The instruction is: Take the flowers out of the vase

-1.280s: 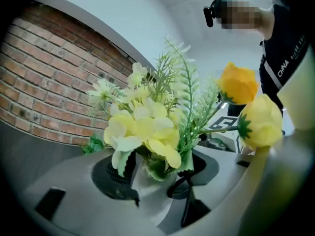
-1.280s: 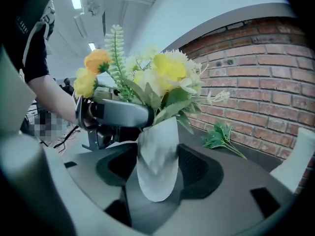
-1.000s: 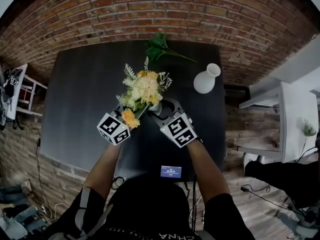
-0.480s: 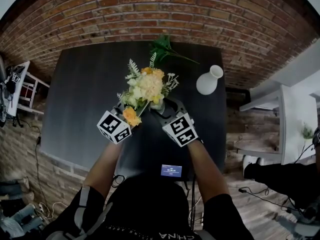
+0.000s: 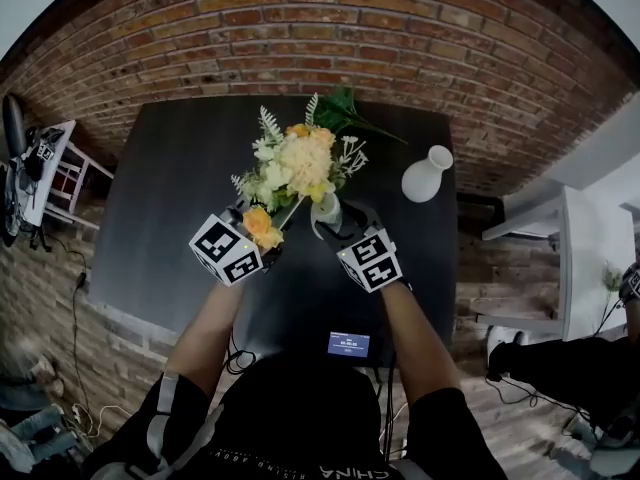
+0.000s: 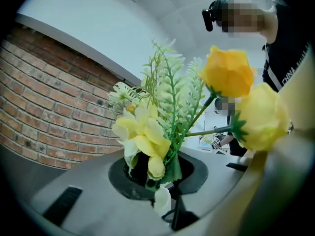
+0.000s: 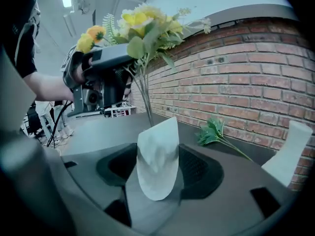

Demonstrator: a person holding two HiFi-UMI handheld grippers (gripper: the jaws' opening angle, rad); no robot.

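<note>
**A:** Where are the flowers sitting right now?

**B:** The flowers (image 5: 295,163) are standing at centre frame in the head view. Their stems (image 7: 146,100) are running near upright, and the lower ends seem to be dipping into the mouth of the vase (image 7: 157,146).

**A:** And who's gripping what?

**B:** My left gripper (image 6: 157,181) is pinching the stem bundle just under the blooms, jaws nearly together. My right gripper (image 7: 157,173) is clamping the vase body. The flowers are rising toward that view's upper left, so I'm judging the pull should go straight up along the stems.
</note>
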